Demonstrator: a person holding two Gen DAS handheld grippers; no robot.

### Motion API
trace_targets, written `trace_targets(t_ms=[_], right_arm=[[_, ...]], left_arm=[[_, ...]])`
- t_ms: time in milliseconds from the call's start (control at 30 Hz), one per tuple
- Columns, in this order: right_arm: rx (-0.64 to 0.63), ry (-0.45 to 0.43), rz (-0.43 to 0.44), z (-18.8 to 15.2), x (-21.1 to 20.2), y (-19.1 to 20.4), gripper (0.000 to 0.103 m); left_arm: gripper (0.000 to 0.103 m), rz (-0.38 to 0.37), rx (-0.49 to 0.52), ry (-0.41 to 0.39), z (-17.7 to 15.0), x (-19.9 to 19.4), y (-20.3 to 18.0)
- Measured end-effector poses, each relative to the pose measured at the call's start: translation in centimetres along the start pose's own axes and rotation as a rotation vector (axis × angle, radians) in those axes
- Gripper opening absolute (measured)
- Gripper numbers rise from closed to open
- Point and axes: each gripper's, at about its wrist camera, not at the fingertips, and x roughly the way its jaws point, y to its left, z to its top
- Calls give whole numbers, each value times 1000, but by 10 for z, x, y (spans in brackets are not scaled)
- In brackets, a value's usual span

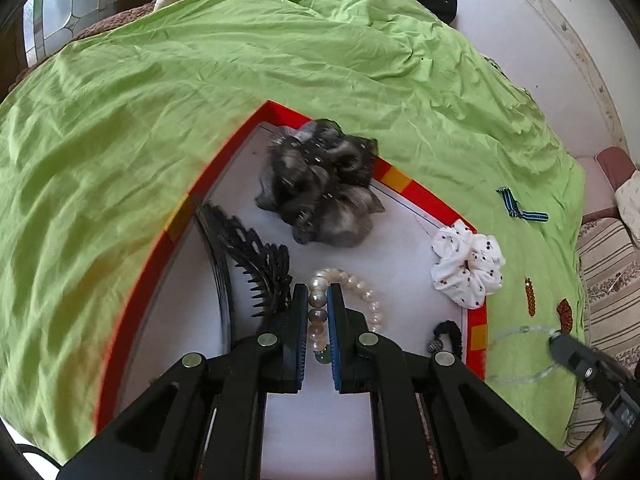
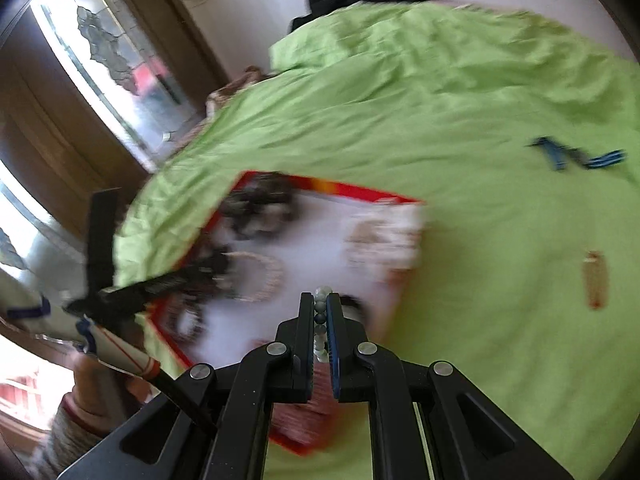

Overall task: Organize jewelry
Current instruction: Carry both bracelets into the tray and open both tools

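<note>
Tray: red-rimmed tray (image 1: 256, 128) with a white floor, lying on the green bedspread (image 1: 120, 128); bed, not a bench
Already in tray: black toothed hair comb (image 1: 256, 268) at the left edge, dark gauzy scrunchie (image 1: 320, 184) near the far corner, black hair tie (image 1: 450, 334) by the right rim
Left gripper (image 1: 318, 312): jaws pinching a pearl bracelet (image 1: 360, 292); the rest of its loop hangs over the tray floor, contact with the floor cannot be told
White scrunchie (image 1: 468, 268): straddles the tray's right rim, half on the bedspread
Outside tray: striped ribbon (image 1: 520, 210), amber bead strand (image 1: 531, 296), both on the bedspread, apart from the tray
Right gripper (image 2: 320, 312): jaws pinching a pale glassy bead bracelet (image 2: 322, 292), held above the tray's near-right edge; view is blurred
Step in hand: judged as carrying both bracelets to the tray
Next move: likely lower each over bare tray floor, clear of the comb and scrunchie, then spread the jaws; the loose items remain to be gathered
</note>
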Motion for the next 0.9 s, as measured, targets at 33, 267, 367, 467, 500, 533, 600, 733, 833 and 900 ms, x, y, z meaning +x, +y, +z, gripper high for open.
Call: trace_targets(t_ms=[33, 267, 367, 467, 500, 533, 600, 733, 833, 900], right_arm=[[9, 20, 40, 1, 10, 11, 7], [89, 176, 281, -23, 68, 55, 7], [52, 210, 218, -35, 85, 58, 7], [0, 219, 140, -44, 90, 59, 7], [-28, 216, 117, -46, 90, 60, 7], [-67, 214, 86, -49, 90, 64, 7], [-120, 212, 52, -54, 90, 70, 7], [-168, 224, 57, -63, 94, 81, 7], [-153, 235, 97, -67, 99, 88, 7], [-162, 239, 114, -69, 101, 93, 7]], left_arm=[[9, -8, -4, 3, 2, 1, 4], [9, -73, -14, 19, 10, 1, 17], [9, -71, 7, 23, 8, -1, 16], [9, -55, 32, 28, 6, -3, 15], [9, -51, 43, 26, 5, -5, 13], [9, -49, 49, 22, 4, -7, 12], [9, -51, 61, 6, 3, -14, 9], [14, -81, 69, -14, 3, -30, 5], [19, -60, 67, -58, 4, -50, 8], [23, -34, 59, -88, 2, -62, 11]])
